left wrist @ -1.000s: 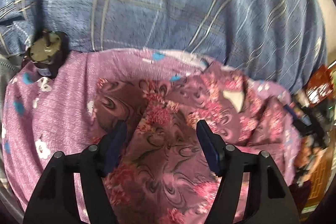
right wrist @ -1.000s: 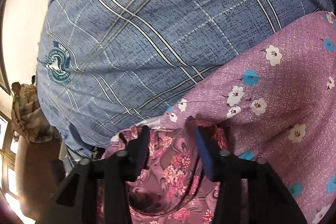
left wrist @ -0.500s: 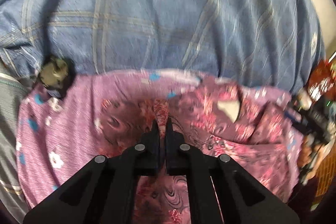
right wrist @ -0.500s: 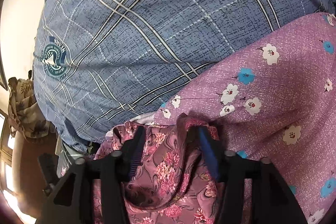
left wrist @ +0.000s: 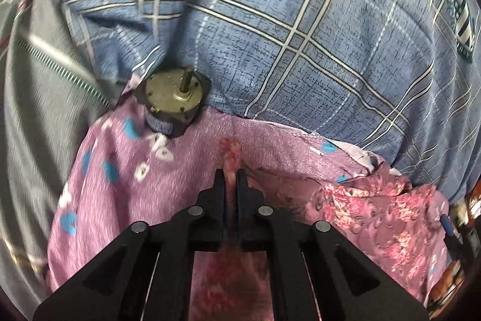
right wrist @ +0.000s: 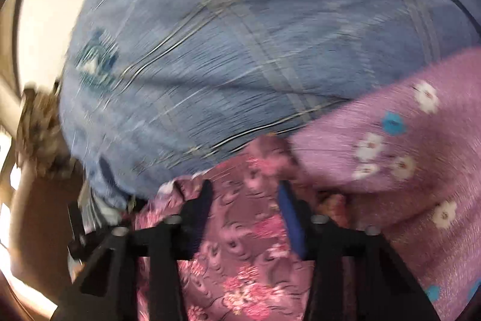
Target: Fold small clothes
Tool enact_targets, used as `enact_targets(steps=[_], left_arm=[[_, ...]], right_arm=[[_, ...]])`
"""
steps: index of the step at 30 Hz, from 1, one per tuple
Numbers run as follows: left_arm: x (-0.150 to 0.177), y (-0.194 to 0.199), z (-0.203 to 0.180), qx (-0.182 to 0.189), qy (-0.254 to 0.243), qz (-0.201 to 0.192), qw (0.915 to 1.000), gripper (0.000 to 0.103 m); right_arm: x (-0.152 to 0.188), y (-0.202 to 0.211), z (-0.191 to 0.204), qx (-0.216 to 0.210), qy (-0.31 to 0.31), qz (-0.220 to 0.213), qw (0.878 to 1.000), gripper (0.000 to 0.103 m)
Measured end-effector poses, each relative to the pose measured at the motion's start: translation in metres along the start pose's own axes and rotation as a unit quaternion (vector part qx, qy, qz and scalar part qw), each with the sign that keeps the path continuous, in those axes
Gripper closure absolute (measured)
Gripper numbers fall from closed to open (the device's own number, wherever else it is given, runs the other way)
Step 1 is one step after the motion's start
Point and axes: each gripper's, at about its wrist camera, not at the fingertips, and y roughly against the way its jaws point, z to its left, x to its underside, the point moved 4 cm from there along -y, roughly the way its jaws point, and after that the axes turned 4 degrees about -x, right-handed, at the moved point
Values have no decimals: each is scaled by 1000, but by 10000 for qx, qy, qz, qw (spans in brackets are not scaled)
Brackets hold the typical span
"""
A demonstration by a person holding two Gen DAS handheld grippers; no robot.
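A small maroon garment with pink flowers (left wrist: 375, 209) lies crumpled on a lilac cloth printed with white and blue flowers (left wrist: 120, 200). My left gripper (left wrist: 231, 173) pinches a raised ridge of the floral garment between its pads, and its jaws are just starting to open. In the blurred right wrist view, my right gripper (right wrist: 245, 188) straddles the same floral garment (right wrist: 240, 245). Its jaws are closing with cloth bunched between them, and the pads still stand apart.
A blue plaid sheet (left wrist: 300, 50) covers the surface beyond the lilac cloth (right wrist: 405, 170). A small round metal motor with a shaft (left wrist: 173, 101) stands at the lilac cloth's far left corner. Grey fabric (left wrist: 39, 110) lies at the left. A cream wall (right wrist: 45, 20) lies past the sheet's left side.
My left gripper went from wide open to shut on a fold of the floral garment and carried it left toward the motor. My right gripper's jaws widened, then narrowed over the cloth.
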Motion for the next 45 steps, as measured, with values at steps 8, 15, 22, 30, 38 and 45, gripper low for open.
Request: enact_targets(steps=[8,15,22,30,38,45], left_arm=[[14,90,-14,-208,-116,-1381,9901,47],[109,102,-51,358,-218,-752,9963,35],[176,60,-49,-611,-743,-65,9953,35],[193,90,-35,-420,-841,-343,9950,34],[193,173,-75,40,-1228,-1988,9723,18],[190,165,-87,-148,-1610,-2111,9640,18]], right_arm=[[38,-49,-8,1807,443,935,9781,95],[66,-10,29,1607,649,794,9817,85],[122,-5,35,1723,1076,1078,9732,82],[147,47,44,2467,1044,708,9609,73],[180,95,114,3073,2166,-170,9265,50],[172,97,135,3614,2378,-609,8995,50]])
